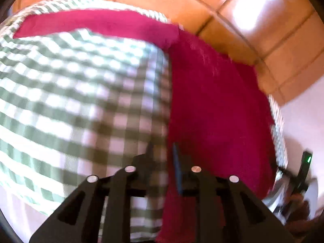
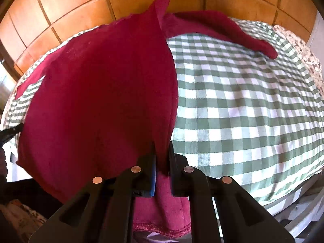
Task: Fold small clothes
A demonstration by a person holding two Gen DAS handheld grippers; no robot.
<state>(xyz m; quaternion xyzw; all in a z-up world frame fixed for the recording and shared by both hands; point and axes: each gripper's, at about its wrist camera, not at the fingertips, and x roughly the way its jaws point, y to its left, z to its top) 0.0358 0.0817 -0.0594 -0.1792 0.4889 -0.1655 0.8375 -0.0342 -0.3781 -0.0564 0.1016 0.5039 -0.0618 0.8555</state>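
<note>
A dark red long-sleeved top (image 2: 101, 93) lies partly on a green-and-white checked cloth (image 2: 243, 105). My right gripper (image 2: 162, 160) is shut on the top's edge and holds the body lifted; one sleeve (image 2: 218, 28) trails across the cloth behind. In the left wrist view the red top (image 1: 218, 111) hangs at the right with a sleeve (image 1: 91, 24) stretched across the far side. My left gripper (image 1: 162, 151) is at the top's edge; its fingers stand close together, and the blur hides whether they pinch the fabric.
Wooden panelled cabinet doors (image 2: 141, 0) stand behind the table. The checked cloth (image 1: 70, 91) covers the table. The other hand-held gripper (image 1: 299, 178) shows at the left wrist view's right edge. A flowered fabric (image 2: 303, 50) lies at the far right.
</note>
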